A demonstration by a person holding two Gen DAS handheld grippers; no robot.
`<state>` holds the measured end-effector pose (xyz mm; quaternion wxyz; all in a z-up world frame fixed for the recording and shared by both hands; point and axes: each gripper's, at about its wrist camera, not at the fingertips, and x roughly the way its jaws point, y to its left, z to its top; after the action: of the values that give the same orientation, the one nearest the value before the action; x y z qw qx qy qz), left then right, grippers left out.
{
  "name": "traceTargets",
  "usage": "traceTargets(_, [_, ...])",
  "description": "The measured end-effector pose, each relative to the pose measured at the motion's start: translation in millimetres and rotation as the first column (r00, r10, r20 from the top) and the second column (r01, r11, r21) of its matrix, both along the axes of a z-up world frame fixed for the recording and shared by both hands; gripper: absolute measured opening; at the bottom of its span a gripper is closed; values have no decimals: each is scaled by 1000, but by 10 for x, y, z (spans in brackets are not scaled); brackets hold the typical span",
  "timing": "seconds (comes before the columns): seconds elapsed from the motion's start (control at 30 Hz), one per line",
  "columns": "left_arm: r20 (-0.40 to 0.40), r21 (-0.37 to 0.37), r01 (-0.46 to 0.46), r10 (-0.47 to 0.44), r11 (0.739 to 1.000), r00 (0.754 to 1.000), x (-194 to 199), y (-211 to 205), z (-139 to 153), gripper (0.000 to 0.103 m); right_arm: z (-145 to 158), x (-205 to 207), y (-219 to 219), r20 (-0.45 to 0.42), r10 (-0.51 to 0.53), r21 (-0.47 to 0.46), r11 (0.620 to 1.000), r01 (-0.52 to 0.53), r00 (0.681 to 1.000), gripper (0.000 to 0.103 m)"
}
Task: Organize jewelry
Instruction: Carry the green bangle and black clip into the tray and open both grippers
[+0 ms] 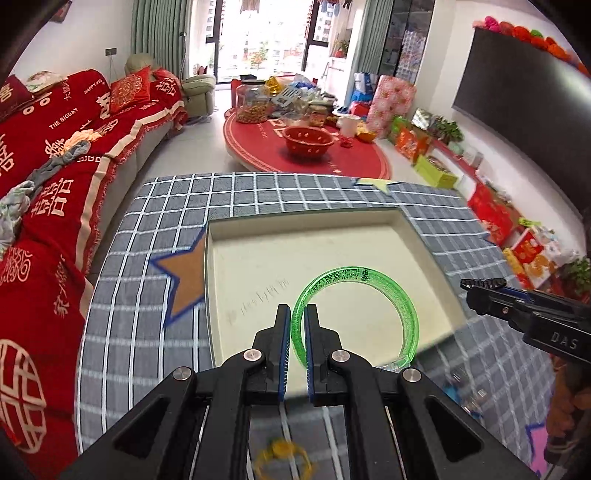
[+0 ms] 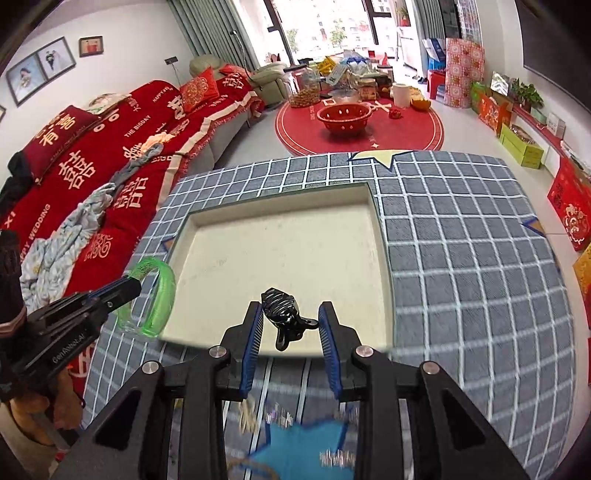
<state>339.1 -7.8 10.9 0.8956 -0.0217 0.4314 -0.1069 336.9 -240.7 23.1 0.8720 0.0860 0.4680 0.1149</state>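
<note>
Green bangle (image 1: 354,317) pinched in left tool (image 1: 297,314), black hair claw (image 2: 286,317) in right tool (image 2: 291,325), above cream tray's (image 2: 380,258) bare near edge

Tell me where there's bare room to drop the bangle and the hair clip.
The cream tray floor is bare wall to wall. The checked cloth right of it is bare too. The cloth's near edge, under both grippers, is crowded with blurred small pieces.

Both wrist views down onto tray (image 1: 408,218)

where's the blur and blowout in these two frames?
Left wrist: window blown out; ring beneath the left claw smeared, green bangle sharp. Right wrist: same window glare; trinkets at bottom smeared, black hair clip crisp. Both bow the edges.
</note>
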Motion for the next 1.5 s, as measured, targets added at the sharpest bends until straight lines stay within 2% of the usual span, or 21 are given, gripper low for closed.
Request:
traceTargets(0.13, [-32, 24, -28, 29, 999, 999, 393, 1, -198, 21, -217, 399, 60, -32, -13, -4, 1000, 13, 999, 34])
traceTargets(0.33, [-61, 82, -34, 39, 996, 997, 775, -66, -468, 21, -514, 851, 192, -67, -21, -24, 1000, 20, 997, 34])
traceTargets(0.47, [-86, 102, -34, 43, 994, 995, 883, -121, -608, 21, -694, 1050, 258, -77, -31, -71, 997, 25, 997, 34])
traceTargets(0.73, [-94, 182, -29, 47, 983, 995, 927, -217, -788, 21, -896, 1113, 245, -99, -50, -123, 992, 38, 994, 34])
traceTargets(0.9, [-85, 220, -34, 54, 975, 995, 904, -257, -803, 21, -894, 1075, 298, -88, -40, -159, 987, 25, 995, 38])
traceTargets(1.0, [-59, 236, -38, 53, 971, 997, 866, -263, -761, 21, -882, 1068, 278, -98, -45, -137, 990, 32, 994, 57])
traceTargets(1.03, [-54, 235, -38, 53, 971, 997, 851, -260, -738, 21, -875, 1059, 271, -96, -47, -131, 991, 34, 994, 60])
traceTargets(1.33, [-9, 190, -60, 63, 980, 998, 729, -195, -478, 21, -605, 916, 164, -60, -77, -15, 997, 77, 995, 68])
traceTargets(1.5, [21, 165, -61, 59, 984, 998, 563, -166, -314, 21, -428, 783, 156, -38, -77, 9, 997, 77, 996, 74])
